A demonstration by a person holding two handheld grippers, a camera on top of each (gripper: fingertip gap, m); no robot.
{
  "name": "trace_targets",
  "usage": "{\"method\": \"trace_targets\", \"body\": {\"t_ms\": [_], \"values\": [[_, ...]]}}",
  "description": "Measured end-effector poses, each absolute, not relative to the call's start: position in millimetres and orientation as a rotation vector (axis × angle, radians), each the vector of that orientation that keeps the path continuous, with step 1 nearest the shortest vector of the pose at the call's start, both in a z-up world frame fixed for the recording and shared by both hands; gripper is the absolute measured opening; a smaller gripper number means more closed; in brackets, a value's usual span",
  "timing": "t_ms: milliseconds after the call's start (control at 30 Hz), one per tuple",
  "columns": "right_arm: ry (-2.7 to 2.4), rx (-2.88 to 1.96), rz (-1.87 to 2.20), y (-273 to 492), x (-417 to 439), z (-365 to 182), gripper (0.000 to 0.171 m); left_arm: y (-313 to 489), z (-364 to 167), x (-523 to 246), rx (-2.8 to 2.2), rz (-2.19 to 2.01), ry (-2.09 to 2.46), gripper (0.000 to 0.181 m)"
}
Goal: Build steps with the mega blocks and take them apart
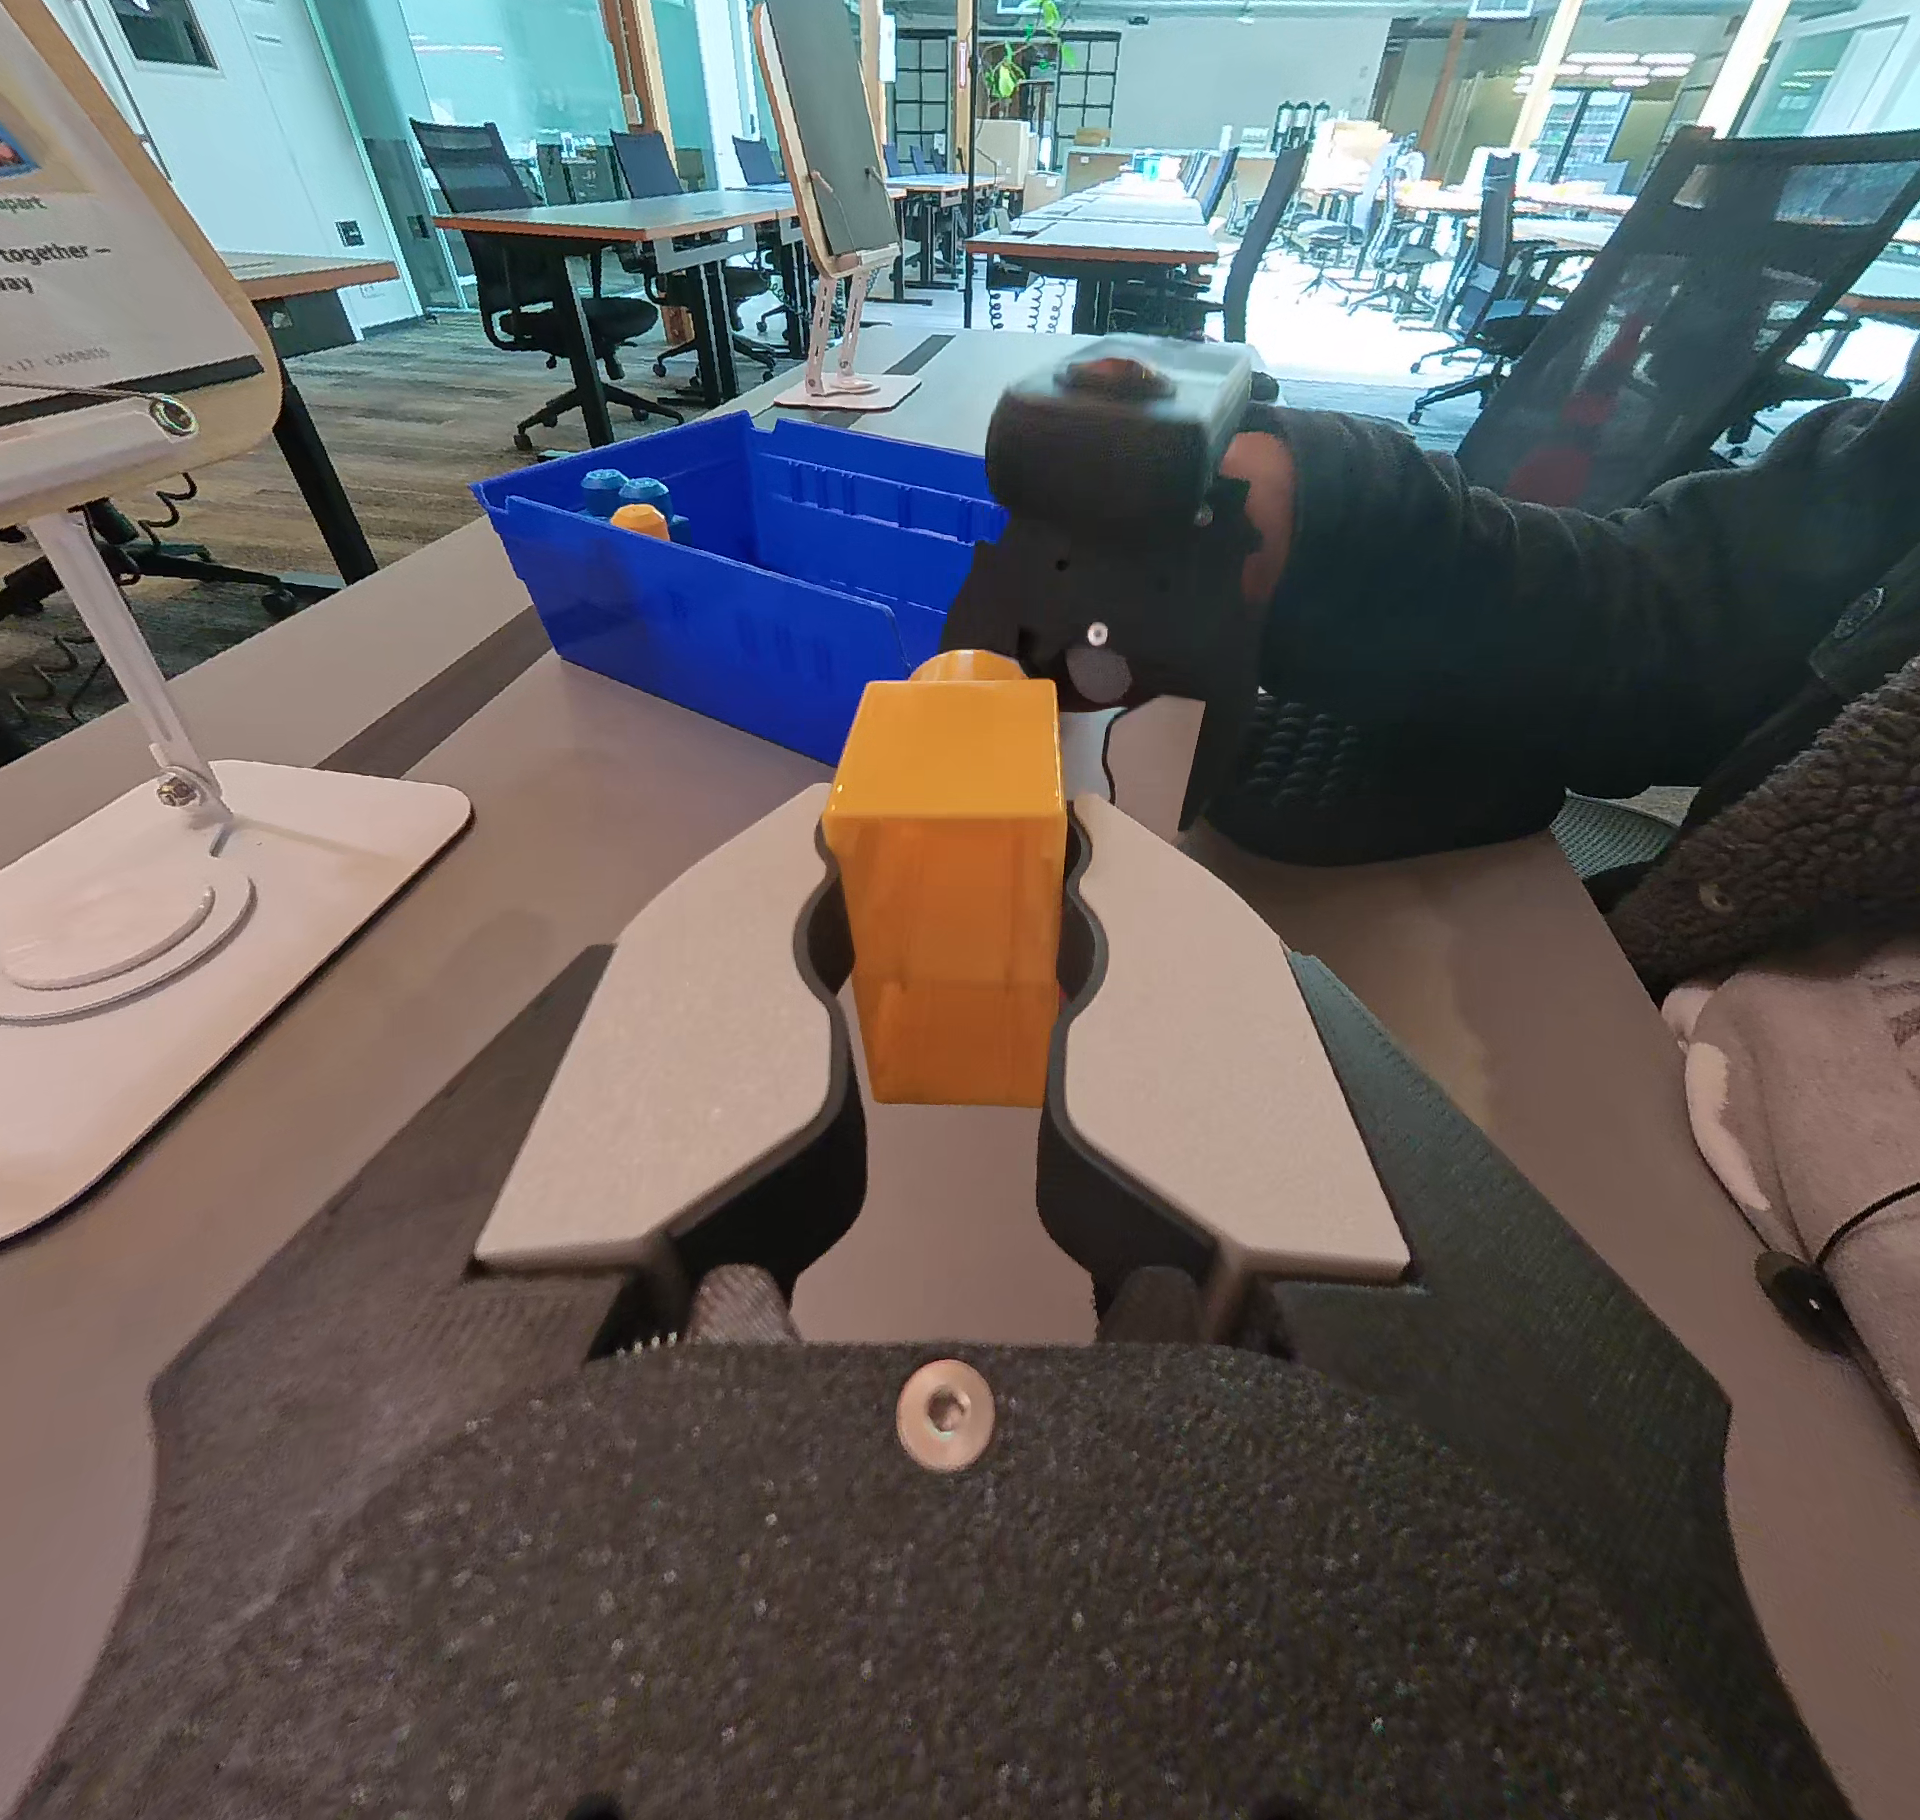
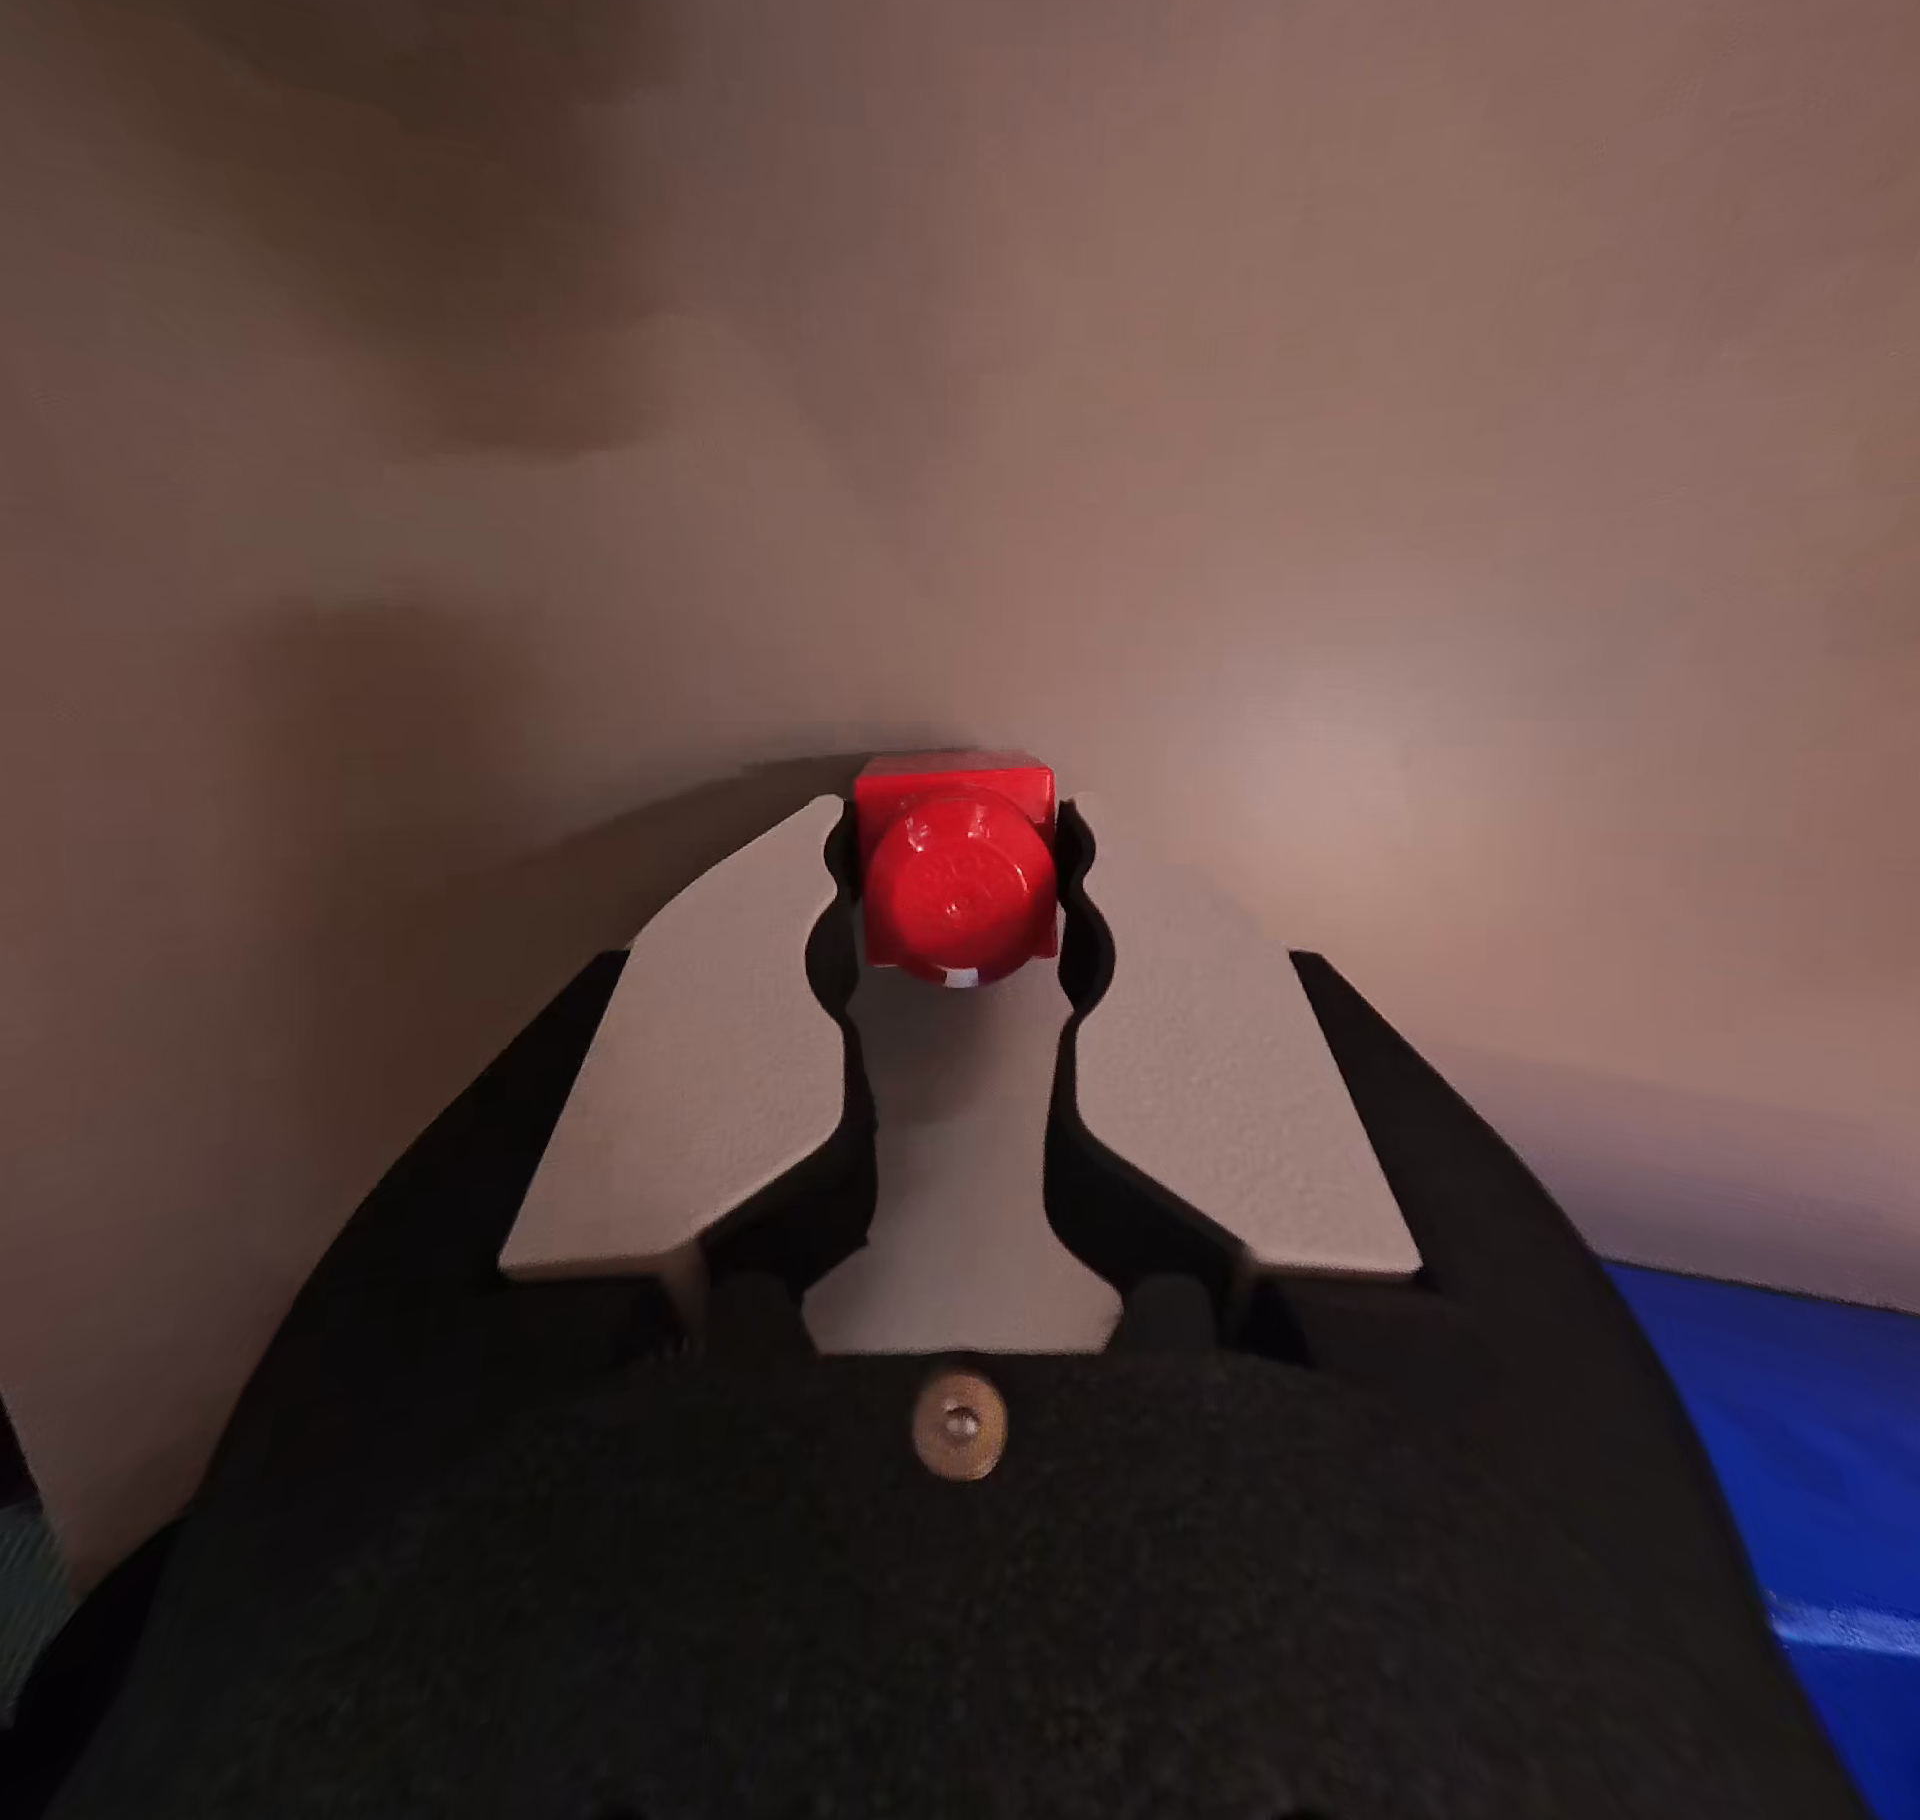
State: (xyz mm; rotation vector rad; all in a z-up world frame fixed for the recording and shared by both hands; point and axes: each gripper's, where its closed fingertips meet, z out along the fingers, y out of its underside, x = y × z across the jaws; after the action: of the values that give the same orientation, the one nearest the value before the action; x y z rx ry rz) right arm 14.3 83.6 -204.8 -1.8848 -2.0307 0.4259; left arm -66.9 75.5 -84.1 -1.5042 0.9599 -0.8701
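Note:
In the left wrist view my left gripper (image 1: 948, 871) is shut on an orange block (image 1: 948, 897), held above the table with its stud pointing away from me. In the right wrist view my right gripper (image 2: 956, 882) is shut on a red block (image 2: 954, 877), its stud facing the camera, close over the table. The right gripper's body (image 1: 1117, 544) also shows in the left wrist view, pointing down just behind the orange block, held by a gloved hand (image 1: 1351, 731). A blue bin (image 1: 727, 586) holds blue blocks (image 1: 623, 492) and an orange one (image 1: 642, 520).
The grey table (image 1: 582, 814) carries a white stand with a sheet (image 1: 156, 887) at the left and another stand (image 1: 842, 243) behind the bin. The bin's blue edge (image 2: 1787, 1458) shows at the lower right of the right wrist view. A person's fleece clothing (image 1: 1787, 866) is at the right. The gap from one gripper's tips to the other's is roughly 15 cm.

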Motion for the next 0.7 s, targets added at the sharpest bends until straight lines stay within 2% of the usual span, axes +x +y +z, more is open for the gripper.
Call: {"method": "trace_targets", "body": {"t_ms": [500,700], "values": [[-1.332,-1.329,1.103,103.1,-8.2,-55.0,0.035,76.9,-78.0,-70.8,-1.480,-0.884,0.926,0.037],[-1.135,-1.080,1.339,98.9,2.0,-21.8,0.035,76.8,-73.7,-73.1,-1.464,-0.893,0.910,0.037]]}}
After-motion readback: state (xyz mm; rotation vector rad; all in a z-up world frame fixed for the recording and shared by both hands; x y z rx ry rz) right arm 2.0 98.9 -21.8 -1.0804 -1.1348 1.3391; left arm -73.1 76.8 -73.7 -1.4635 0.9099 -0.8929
